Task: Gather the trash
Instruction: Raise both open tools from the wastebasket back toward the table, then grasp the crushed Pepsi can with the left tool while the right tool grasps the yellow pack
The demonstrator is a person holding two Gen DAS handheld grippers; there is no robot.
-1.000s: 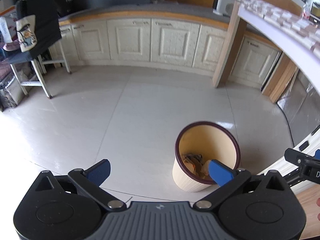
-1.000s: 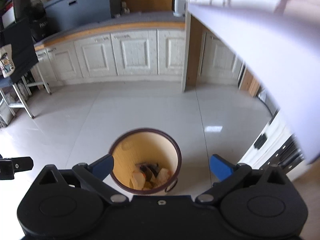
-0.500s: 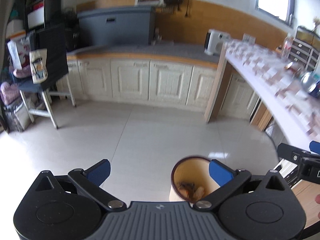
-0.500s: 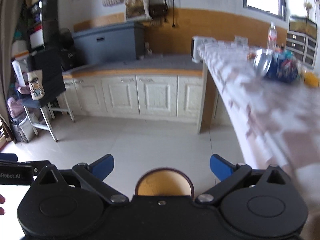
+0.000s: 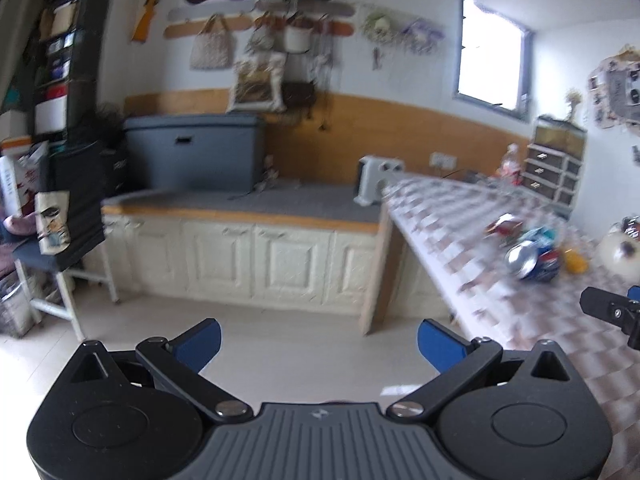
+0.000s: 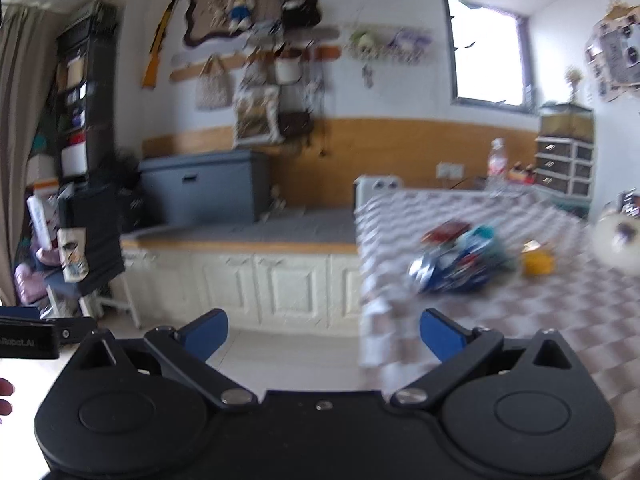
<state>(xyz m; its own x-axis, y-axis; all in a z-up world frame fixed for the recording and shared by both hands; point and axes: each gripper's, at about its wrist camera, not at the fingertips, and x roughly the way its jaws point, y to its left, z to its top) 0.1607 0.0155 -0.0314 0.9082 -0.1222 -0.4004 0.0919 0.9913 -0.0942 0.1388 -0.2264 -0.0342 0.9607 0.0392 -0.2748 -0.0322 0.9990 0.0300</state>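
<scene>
Where checked counter point(image 6: 500, 320) meets cabinets point(image 6: 280, 280), blurred wrappers point(image 6: 456, 268) lie.

Only one piece of lettering is showing clearly enough to read. In the right wrist view, the black body of the left gripper point(image 6: 28, 342) is poking in at the left edge, and white print on it is reading "Robot.AI", with its start cut off by the frame. Everything else, including the wrappers on the bench, is blurring past reading.
</scene>
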